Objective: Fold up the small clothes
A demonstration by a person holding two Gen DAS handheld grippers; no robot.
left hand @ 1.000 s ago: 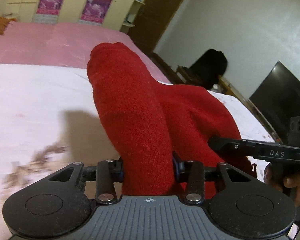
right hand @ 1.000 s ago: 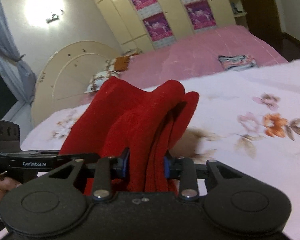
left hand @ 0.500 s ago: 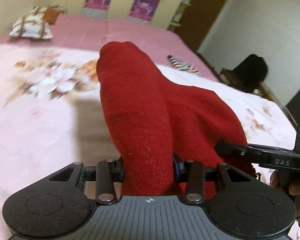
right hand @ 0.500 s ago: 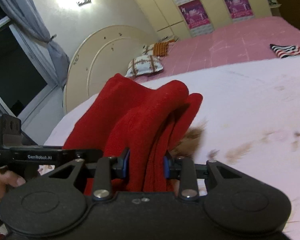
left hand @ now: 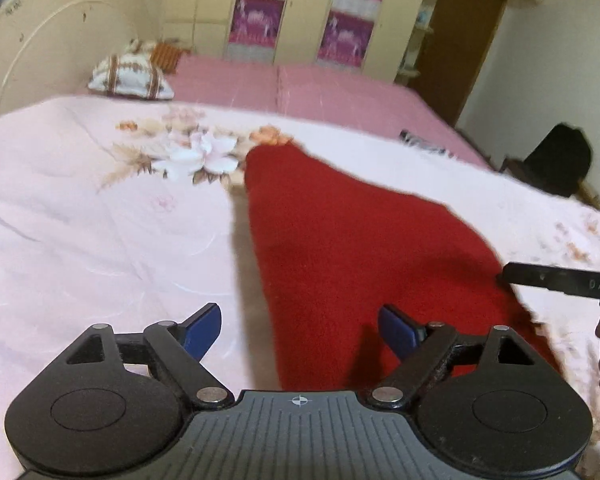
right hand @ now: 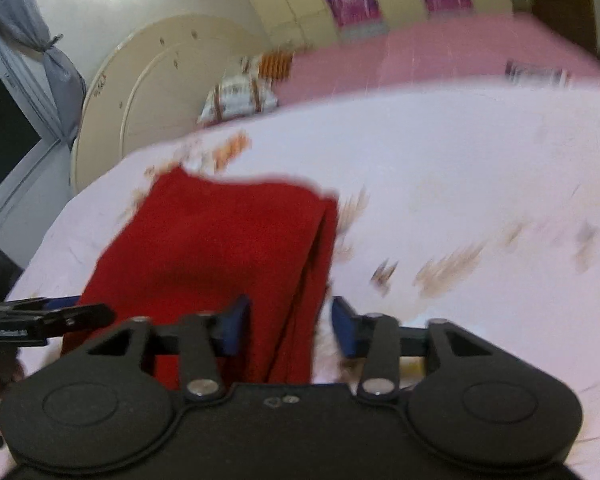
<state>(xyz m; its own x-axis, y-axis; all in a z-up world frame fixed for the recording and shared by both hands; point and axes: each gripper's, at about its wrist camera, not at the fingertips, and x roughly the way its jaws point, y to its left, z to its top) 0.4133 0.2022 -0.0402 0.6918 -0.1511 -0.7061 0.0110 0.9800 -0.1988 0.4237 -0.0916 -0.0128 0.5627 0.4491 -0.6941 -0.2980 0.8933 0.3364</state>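
Your left hand-held gripper (left hand: 300, 330) is opening, pads clear of the red garment (left hand: 352, 248) lying folded on the bed (left hand: 80, 220) near its edge; your right hand-held gripper (right hand: 290, 326) is opening too, cloth between its jaws.

Your left gripper (left hand: 300, 330) has a ribbed dark-grey housing bearing a small white crosshair mark at twelve o'clock on its top edge. At nine and three o'clock sit two round black lobes, each with a shallow circular recess. Black link arms with triangular cut-outs pivot on silver screws and carry blue pads (left hand: 202, 330). Your right gripper (right hand: 290, 324) repeats this layout in smooth black, with two small embossed marks at twelve o'clock and blue fingertips (right hand: 346, 330). Seen side-on from the other camera, each gripper is a flat black bar with white lettering, partly legible as "DAS" on the right one.
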